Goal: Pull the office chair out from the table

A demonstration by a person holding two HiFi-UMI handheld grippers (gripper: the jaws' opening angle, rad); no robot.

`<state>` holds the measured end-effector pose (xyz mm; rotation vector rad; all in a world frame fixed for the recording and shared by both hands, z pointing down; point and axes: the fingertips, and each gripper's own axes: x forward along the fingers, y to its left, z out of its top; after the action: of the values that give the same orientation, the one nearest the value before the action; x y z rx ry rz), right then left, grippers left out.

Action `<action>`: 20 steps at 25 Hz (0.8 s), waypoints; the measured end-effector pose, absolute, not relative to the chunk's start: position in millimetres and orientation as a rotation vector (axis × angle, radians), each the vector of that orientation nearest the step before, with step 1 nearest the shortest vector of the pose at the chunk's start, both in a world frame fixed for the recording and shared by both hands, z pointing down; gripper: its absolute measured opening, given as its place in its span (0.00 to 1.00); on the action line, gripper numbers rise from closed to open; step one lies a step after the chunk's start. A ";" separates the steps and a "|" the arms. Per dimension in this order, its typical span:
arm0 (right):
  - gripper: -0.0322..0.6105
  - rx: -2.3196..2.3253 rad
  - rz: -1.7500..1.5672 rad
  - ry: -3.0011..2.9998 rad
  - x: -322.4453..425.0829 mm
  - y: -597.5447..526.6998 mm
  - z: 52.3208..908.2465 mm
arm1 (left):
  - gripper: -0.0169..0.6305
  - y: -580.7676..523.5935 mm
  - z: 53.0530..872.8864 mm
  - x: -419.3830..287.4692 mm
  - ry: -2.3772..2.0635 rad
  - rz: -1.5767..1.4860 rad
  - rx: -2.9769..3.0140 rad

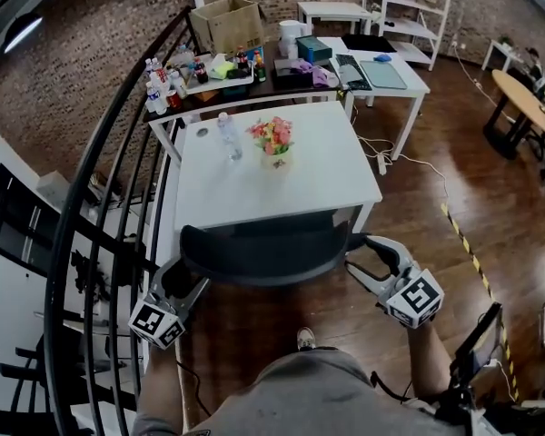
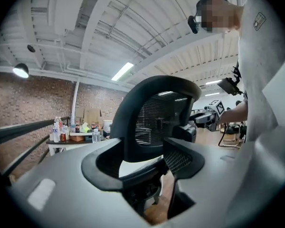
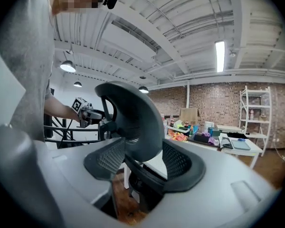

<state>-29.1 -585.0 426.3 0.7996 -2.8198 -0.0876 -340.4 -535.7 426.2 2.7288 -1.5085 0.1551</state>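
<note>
place: office loft | cues: brick wall (image 1: 100, 44), white table (image 1: 327, 171), shelving unit (image 1: 409, 7)

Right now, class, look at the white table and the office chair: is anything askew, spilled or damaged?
Nothing stands out. The water bottle and the potted flowers stand upright on the white table. Nothing is spilled, and the office chair sits square to the table's near edge.

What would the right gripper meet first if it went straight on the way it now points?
Most likely the back of the office chair, whose edge stands between the open tongs of the right gripper; depth is hard to judge.
</note>
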 end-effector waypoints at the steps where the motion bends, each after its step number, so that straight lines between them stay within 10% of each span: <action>1: 0.44 0.791 -0.099 -2.815 -27.9 -593.3 425.0 | 0.42 -542.6 426.8 -346.3 -1.504 0.181 2.747; 9: 0.52 0.527 -0.176 -2.839 -60.5 -618.3 419.2 | 0.58 -590.2 404.5 -339.0 -1.305 0.253 2.906; 20: 0.52 0.289 -0.200 -2.841 -92.8 -621.1 426.6 | 0.56 -613.6 404.7 -300.0 -1.065 0.371 3.038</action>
<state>-92.8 -621.1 426.6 0.2891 -2.8411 -0.1999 -300.0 -613.6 404.7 3.0376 -1.0647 0.3708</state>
